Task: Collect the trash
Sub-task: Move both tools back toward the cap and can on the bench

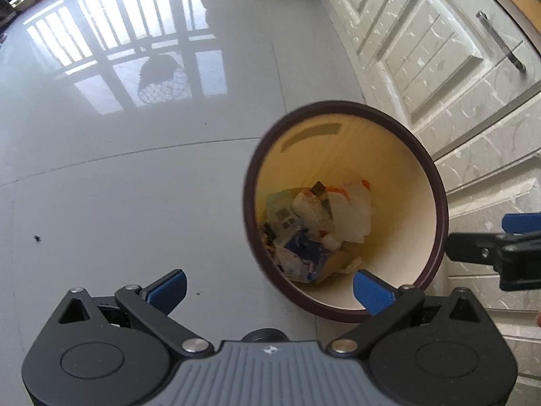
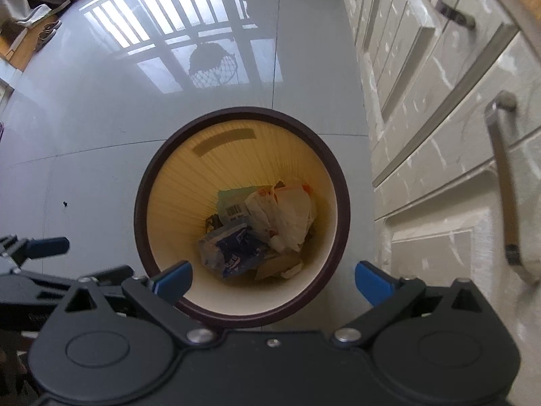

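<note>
A round cream-walled plastic waste bin with a dark brown rim (image 2: 343, 203) is standing upright on the glossy grey tiled floor (image 2: 101, 135), just beside the white panelled cabinet fronts (image 2: 422, 118) that are running along the floor's right-hand edge. Crumpled trash is lying at the bottom of the bin: a blue and white printed wrapper (image 2: 233, 250), a pale plastic bag with orange markings (image 2: 287, 213), and a greenish packet with a barcode (image 2: 233, 203); smaller scraps beneath them are too jumbled to tell apart.

The right claw (image 2: 274, 279) is hovering directly above the bin's near rim, pointing steeply down, its blue-padded fingers (image 2: 172, 280) standing spread wide with nothing between them. The left claw (image 1: 268, 289) is hanging over the floor at the bin's left side, likewise standing wide and empty, one blue pad (image 1: 372, 292) overlapping the bin's rim in the view. Each claw is showing at the edge of the other's view.

Window bars are reflecting brightly off the far floor. A small dark speck (image 1: 36, 238) is lying on the tiles, well apart from the bin.
</note>
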A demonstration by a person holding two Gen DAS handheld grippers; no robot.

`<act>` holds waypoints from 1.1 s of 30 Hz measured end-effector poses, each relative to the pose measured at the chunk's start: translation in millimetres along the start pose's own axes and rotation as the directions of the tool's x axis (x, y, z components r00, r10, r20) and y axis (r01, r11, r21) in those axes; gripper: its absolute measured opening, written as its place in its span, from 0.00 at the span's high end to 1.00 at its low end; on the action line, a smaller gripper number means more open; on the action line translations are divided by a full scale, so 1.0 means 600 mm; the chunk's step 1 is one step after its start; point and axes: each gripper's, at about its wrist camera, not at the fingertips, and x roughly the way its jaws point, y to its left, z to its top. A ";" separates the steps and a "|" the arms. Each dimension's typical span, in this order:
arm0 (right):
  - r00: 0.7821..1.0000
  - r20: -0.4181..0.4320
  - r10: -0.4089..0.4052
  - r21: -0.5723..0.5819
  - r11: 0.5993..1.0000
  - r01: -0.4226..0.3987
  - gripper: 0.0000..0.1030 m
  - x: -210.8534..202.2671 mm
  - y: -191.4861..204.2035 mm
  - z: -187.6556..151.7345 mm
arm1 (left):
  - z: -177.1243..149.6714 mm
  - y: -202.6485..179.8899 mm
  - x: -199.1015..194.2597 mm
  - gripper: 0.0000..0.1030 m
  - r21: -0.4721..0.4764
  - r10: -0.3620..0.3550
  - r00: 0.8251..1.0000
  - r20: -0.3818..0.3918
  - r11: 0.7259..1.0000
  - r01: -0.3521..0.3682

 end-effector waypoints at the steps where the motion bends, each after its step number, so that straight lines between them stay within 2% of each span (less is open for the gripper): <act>1: 1.000 0.003 -0.004 -0.002 1.000 0.004 0.00 -0.005 0.001 -0.002 | 0.001 0.003 -0.007 0.00 -0.006 0.002 1.000 0.001 1.000 -0.002; 19: 0.991 0.134 -0.029 -0.046 0.998 0.035 0.00 -0.143 0.030 -0.022 | -0.013 0.027 -0.150 0.00 -0.084 0.020 0.994 0.110 0.996 -0.011; 26: 0.980 0.199 -0.017 -0.084 0.996 0.034 0.00 -0.203 0.045 -0.043 | -0.036 0.030 -0.218 0.00 -0.108 0.024 0.981 0.193 0.994 -0.003; 33: 0.957 0.291 -0.013 -0.108 0.993 0.046 0.00 -0.270 0.043 -0.072 | -0.056 0.019 -0.277 0.00 -0.101 0.023 0.963 0.270 0.995 0.004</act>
